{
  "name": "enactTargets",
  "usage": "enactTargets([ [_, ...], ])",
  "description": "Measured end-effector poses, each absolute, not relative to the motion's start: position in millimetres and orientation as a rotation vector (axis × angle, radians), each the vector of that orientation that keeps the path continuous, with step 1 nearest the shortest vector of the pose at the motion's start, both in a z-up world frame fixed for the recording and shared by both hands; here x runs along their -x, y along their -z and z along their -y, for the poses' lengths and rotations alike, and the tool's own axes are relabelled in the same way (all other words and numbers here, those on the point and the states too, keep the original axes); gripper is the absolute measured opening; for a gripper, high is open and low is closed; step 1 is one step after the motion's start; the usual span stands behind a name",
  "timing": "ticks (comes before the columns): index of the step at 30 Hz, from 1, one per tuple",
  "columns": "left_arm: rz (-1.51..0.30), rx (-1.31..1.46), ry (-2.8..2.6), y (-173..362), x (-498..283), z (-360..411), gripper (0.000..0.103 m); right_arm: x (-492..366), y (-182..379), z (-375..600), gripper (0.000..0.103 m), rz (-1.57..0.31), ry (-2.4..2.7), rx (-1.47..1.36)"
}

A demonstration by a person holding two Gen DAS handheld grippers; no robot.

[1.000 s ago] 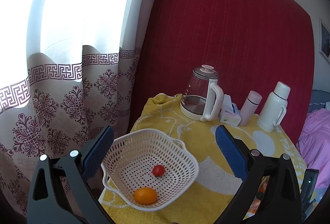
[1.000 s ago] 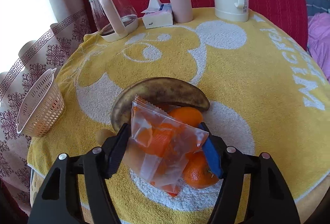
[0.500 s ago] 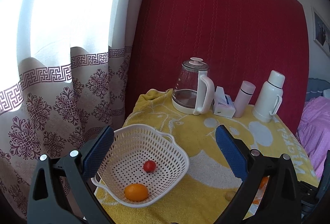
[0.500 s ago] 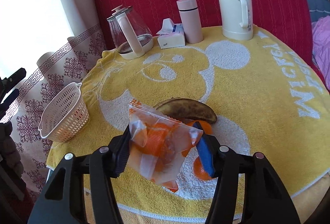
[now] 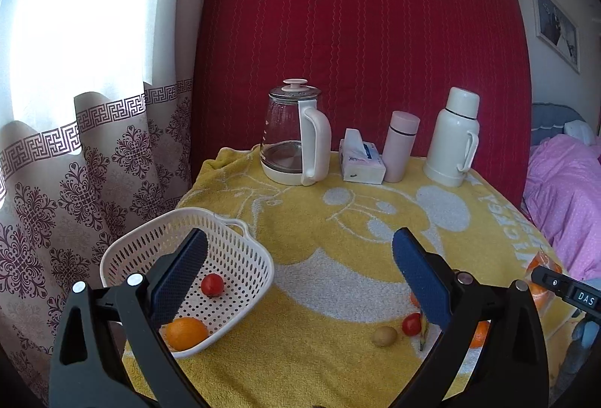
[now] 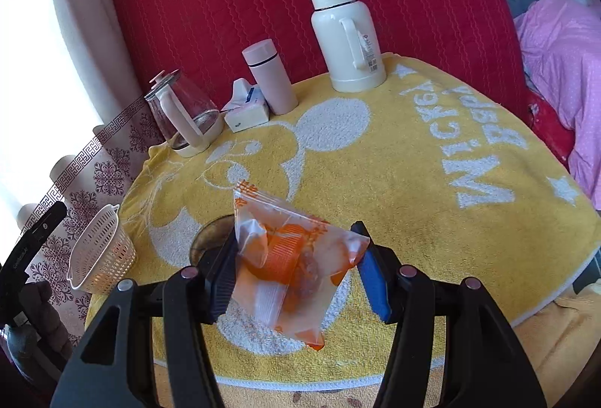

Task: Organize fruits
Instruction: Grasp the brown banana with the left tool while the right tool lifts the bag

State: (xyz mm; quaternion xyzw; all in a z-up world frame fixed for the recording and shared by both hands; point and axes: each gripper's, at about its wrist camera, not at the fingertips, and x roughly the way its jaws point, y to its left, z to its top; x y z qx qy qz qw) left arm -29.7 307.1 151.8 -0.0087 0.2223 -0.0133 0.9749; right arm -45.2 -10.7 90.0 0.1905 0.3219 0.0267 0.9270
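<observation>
Here the right claw (image 6: 296,273) pinches a clear plastic bag (image 6: 289,258) of orange fruit, lifted above the surface (image 6: 413,182); the left claw (image 5: 300,280) gapes wide, empty, basket (image 5: 240,250) beneath its left finger.

the yellow towel (image 6: 432,152) covering the table is showing white woven letters reading "mickey" with a second word beneath it that is looking like "baby", though its letters are bending too much to be sure. in the left wrist view the same lettering is running along the towel's right edge, too skewed to read. a black device (image 5: 567,289) at the right edge of the left wrist view is bearing white letters "das", cut off there. the white thermos (image 6: 347,36) is carrying a small label, too fine to read.
</observation>
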Motion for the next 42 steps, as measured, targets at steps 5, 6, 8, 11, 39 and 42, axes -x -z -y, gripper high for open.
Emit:
enactTargets([
  [5, -0.511, -0.002, 0.166, -128, 18, -271, 0.100, 38, -67, 28, 0.057, -0.712, -0.029, -0.439],
  [6, -0.525, 0.000, 0.206, -123, 16, -264, 0.098, 37, -64, 29, 0.057, -0.718, -0.029, -0.437],
  [8, -0.555, 0.012, 0.280, -113, 8, -252, 0.093, 34, -59, 29, 0.057, -0.731, -0.035, -0.435],
  [11, -0.617, 0.031, 0.351, -95, -9, -239, 0.085, 30, -53, 26, 0.057, -0.745, -0.046, -0.429],
  [39, -0.768, -0.103, 0.487, -44, -49, -162, 0.040, 17, -21, 41, 0.058, -0.753, -0.088, -0.558],
  [42, -0.733, -0.113, 0.466, -50, -37, -163, 0.033, 18, -20, 42, 0.058, -0.752, -0.090, -0.568],
])
